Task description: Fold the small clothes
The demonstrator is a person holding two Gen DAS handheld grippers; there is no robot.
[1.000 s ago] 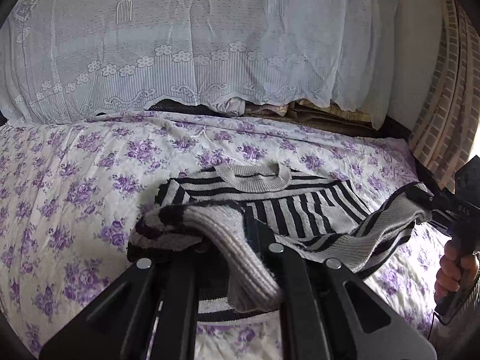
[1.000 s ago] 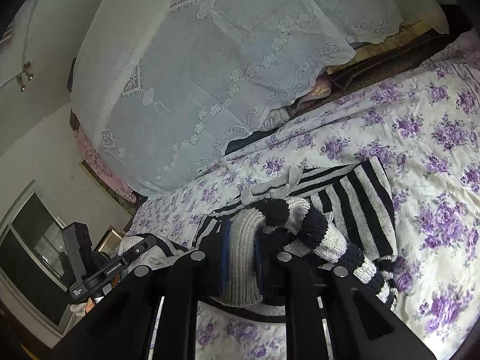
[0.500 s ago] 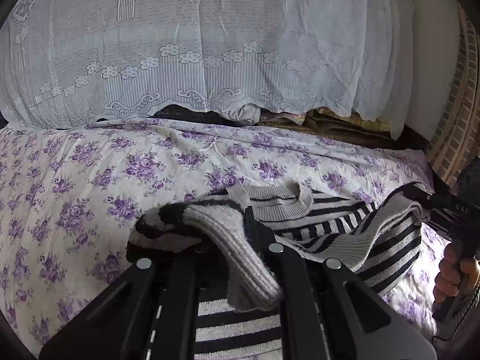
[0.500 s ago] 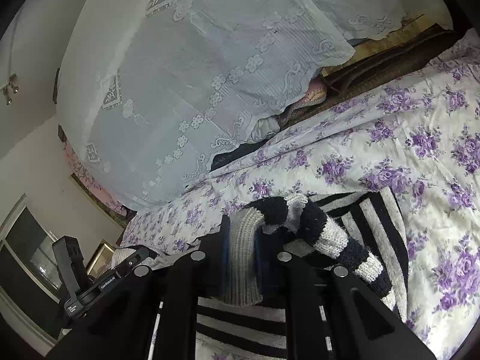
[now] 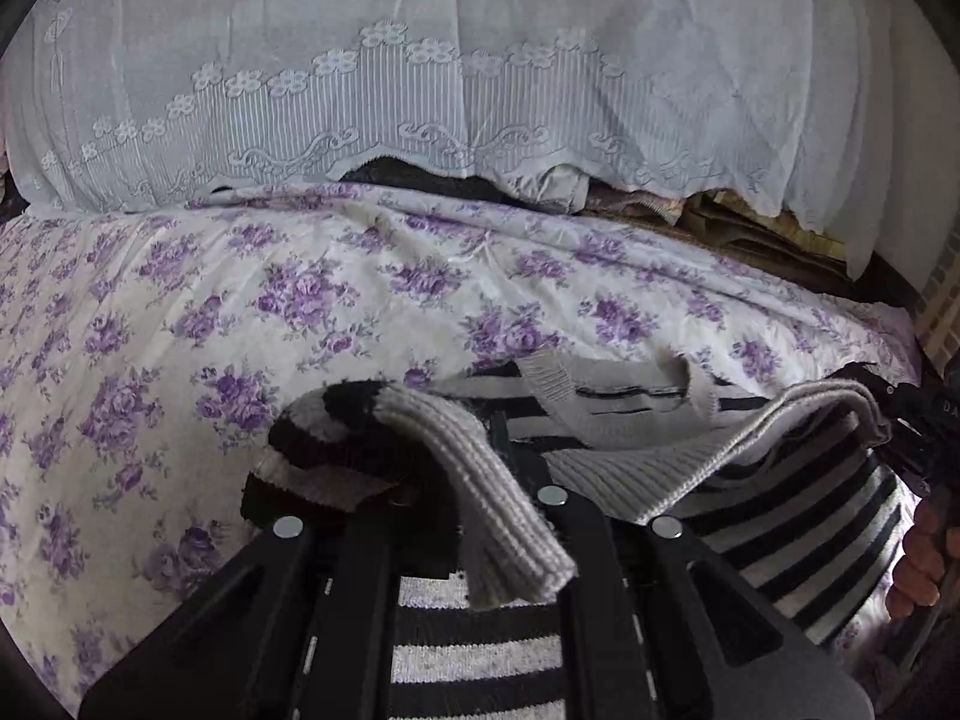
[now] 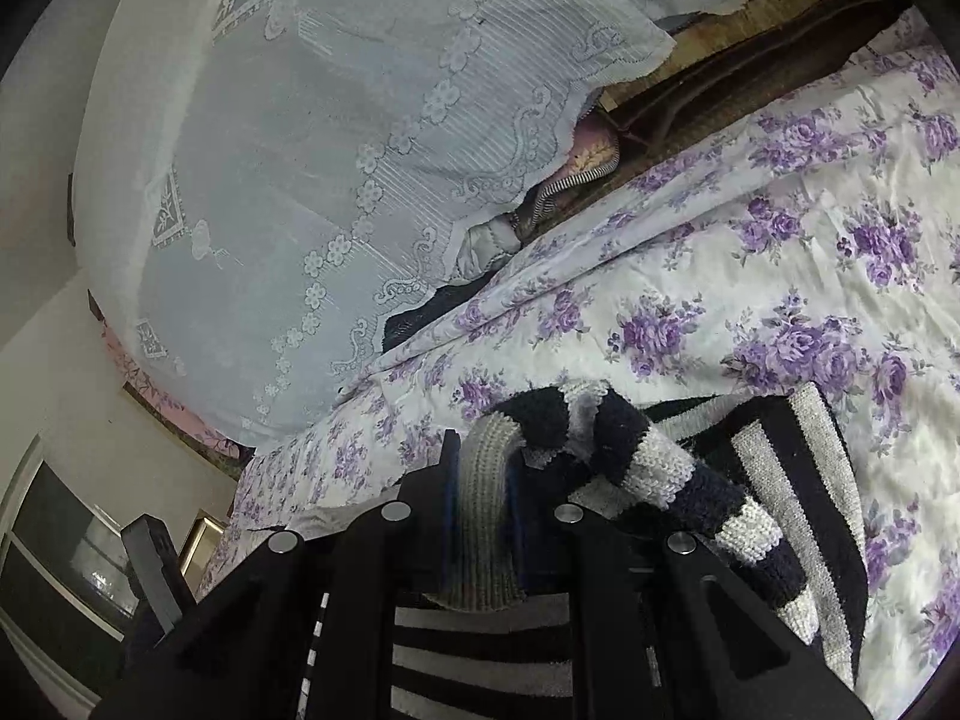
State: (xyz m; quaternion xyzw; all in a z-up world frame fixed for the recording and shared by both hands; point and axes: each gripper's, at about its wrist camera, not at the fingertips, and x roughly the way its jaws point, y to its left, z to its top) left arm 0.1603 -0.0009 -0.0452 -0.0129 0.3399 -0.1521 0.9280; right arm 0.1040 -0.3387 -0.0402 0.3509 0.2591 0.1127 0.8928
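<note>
Bed (image 5: 180,324) covered by a white sheet printed with purple flowers, creased in shallow folds. Behind it hangs a white lace curtain (image 5: 420,60) with a flowered border; below its hem show folded fabrics and a dark strip. In the right wrist view a pale wall (image 6: 54,312) and a dark glazed cabinet (image 6: 54,546) stand at the left edge.

A black-and-grey striped sweater (image 5: 798,516) lies on the near part of the bed, its grey ribbed collar (image 5: 576,378) facing the curtain. The left hand-held gripper (image 5: 480,480) is closed tight on a grey ribbed edge of the sweater, which drapes over its fingers; a striped sleeve bunches just to its left. The right hand-held gripper (image 6: 483,480) is nearly closed, pinching a grey ribbed band between blue-lined pads, with a striped sleeve (image 6: 672,474) twisted over its right finger. In the left wrist view the right hand-held gripper appears at the far right, held by a hand (image 5: 918,558), with the ribbed hem stretched taut between the 2 grippers.

Compared with the earlier frames, both grippers have travelled toward the curtain and lower over the bed. The lifted hem now covers most of the sweater body, reaching almost to the collar, where 1 second ago a wide band of stripes was exposed. Neither grip has changed.
</note>
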